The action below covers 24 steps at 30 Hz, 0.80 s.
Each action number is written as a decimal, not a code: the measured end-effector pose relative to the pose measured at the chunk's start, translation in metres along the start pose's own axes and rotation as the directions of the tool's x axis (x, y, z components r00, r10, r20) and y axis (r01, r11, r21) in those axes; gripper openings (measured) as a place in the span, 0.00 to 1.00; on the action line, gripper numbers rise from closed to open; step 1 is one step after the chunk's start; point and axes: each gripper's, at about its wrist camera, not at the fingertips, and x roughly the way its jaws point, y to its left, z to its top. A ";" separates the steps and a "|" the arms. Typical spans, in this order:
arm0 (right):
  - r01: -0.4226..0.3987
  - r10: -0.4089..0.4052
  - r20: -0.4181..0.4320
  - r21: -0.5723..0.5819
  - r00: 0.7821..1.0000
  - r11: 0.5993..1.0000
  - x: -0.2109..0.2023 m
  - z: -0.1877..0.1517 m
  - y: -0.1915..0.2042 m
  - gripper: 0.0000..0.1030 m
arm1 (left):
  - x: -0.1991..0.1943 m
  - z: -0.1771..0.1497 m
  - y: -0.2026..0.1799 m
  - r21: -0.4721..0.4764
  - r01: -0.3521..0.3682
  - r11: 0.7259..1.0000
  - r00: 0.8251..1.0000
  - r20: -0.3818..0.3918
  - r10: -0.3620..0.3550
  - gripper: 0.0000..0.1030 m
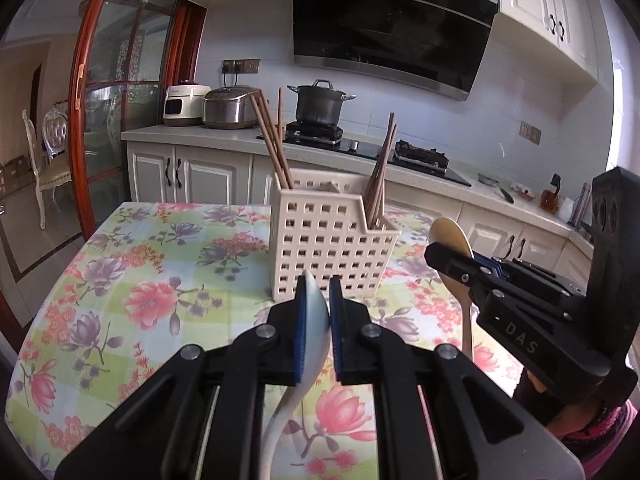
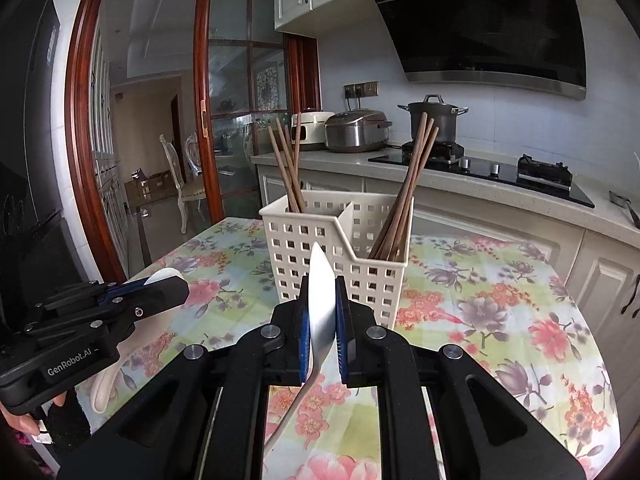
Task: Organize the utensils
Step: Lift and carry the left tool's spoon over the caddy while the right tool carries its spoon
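Cream utensil basket [image 1: 328,248] stands on the floral tablecloth [image 1: 132,280], chopsticks [image 2: 404,200] in its left and right compartments. Near it, left gripper [image 1: 318,300] clamps a white spoon [image 1: 316,320]; right gripper [image 2: 323,308] clamps a wooden spoon [image 2: 322,304].

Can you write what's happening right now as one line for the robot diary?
left gripper: shut on white spoon | right gripper: shut on beige spoon | both above floral table, facing caddy | chopsticks in caddy

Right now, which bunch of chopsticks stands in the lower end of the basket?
The right-hand chopsticks: their end of the basket has the lower wall. The left-hand chopsticks stand behind the taller wall.
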 end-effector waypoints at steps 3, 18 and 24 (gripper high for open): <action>0.008 -0.008 0.032 -0.004 0.999 1.000 -0.002 0.010 -0.002 0.11 | -0.005 0.015 -0.003 0.012 -0.002 1.000 0.999 0.032 0.002 0.10; 0.038 -0.034 0.126 -0.032 0.991 0.999 0.006 0.045 -0.013 0.11 | 0.000 0.074 -0.018 0.012 0.027 1.000 0.994 0.110 -0.028 0.10; 0.026 -0.024 0.149 -0.010 0.989 1.000 0.013 0.059 -0.024 0.11 | 0.008 0.093 -0.022 0.004 0.038 0.999 0.990 0.139 -0.039 0.10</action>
